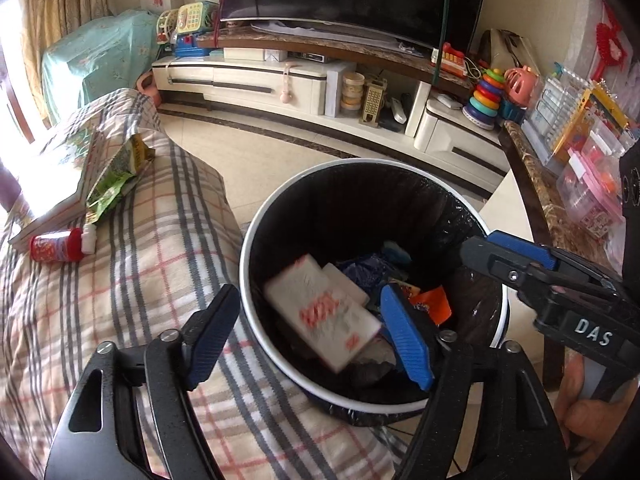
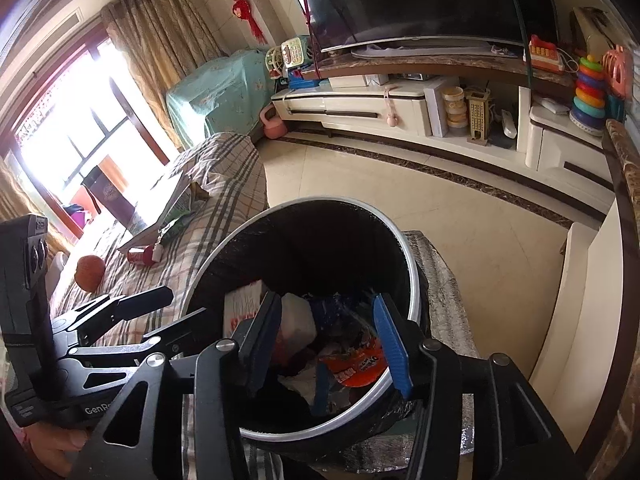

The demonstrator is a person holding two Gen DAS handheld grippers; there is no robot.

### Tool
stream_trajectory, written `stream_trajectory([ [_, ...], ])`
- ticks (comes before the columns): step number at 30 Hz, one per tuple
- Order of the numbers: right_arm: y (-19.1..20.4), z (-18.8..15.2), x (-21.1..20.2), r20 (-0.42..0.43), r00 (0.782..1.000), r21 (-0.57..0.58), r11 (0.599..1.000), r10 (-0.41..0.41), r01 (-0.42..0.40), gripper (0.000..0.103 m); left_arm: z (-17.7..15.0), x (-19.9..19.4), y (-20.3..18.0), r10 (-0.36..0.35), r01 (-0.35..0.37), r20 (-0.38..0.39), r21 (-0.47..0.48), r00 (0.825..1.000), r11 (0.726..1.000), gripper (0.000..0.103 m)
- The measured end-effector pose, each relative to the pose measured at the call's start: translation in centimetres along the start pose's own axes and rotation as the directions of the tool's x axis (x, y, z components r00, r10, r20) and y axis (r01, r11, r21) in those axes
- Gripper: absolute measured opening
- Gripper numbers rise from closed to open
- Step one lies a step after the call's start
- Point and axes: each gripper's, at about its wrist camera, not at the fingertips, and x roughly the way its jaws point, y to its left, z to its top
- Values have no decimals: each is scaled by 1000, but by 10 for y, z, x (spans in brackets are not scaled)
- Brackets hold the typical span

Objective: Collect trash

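A round white bin with a black liner (image 1: 256,224) (image 2: 412,280) stands beside the plaid-covered sofa. Inside it lie a white box with red print (image 1: 324,312), blurred as if moving, blue wrappers and an orange packet (image 2: 356,364). My left gripper (image 1: 308,336) is open and empty over the bin's near rim. My right gripper (image 2: 326,344) is open and empty above the bin; it also shows in the left wrist view (image 1: 504,256). On the sofa lie a red can-shaped bottle (image 1: 58,246) (image 2: 141,255) and a green snack bag (image 1: 110,188).
A book (image 1: 60,168) lies on the plaid sofa (image 1: 140,280), with an orange ball (image 2: 90,272) further along. A TV stand with toys (image 1: 320,80) runs along the far wall. A marble-topped table with plastic boxes (image 1: 560,168) stands to the right.
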Motion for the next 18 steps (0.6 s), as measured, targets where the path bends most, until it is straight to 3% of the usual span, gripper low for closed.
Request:
stream_trajectory([
  [9,23,-17,-36,87,995,10,999,49,-50,92,-32,-40,23,-20,27,70,-91,997,995,80],
  [18,47,-56,-62,147,986,24,997,73,-78,99,-88,-88,48,-8,37,162,-176,987,984,82],
])
